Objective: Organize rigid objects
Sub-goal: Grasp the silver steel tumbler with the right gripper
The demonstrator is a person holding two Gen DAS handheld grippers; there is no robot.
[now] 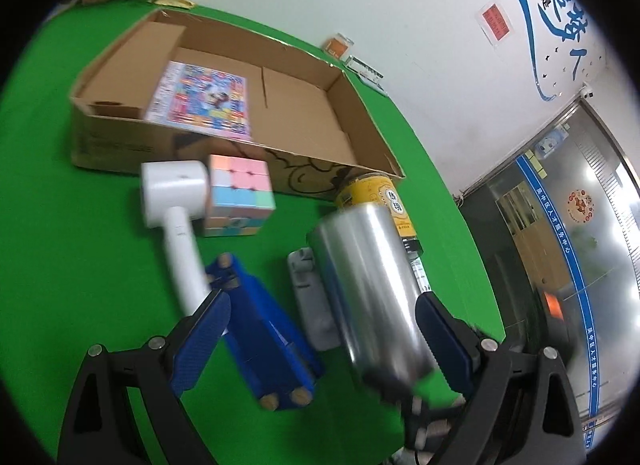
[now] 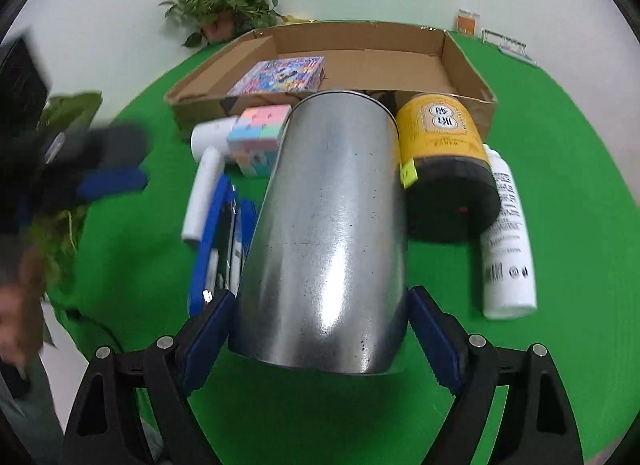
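My right gripper [image 2: 318, 325] is shut on a silver metal can [image 2: 328, 225], held lying along its fingers above the green table [image 2: 540, 169]; the can also shows in the left wrist view [image 1: 372, 289]. My left gripper [image 1: 320, 333] is open and empty, above a blue case [image 1: 268, 329]. A cardboard box [image 2: 464, 69] at the back holds a colourful flat box [image 2: 280, 75]. In front of it lie a pastel cube [image 2: 260, 137], a white hair dryer [image 2: 208, 169], a yellow jar with a black lid [image 2: 444, 161] and a white bottle [image 2: 506, 241].
A potted plant [image 2: 224, 1] stands behind the box at the wall. A small orange card [image 2: 468, 25] and a clear stand [image 2: 506, 45] sit at the back right. A white flat device [image 1: 308, 297] lies beside the blue case. The table edge curves round on the right.
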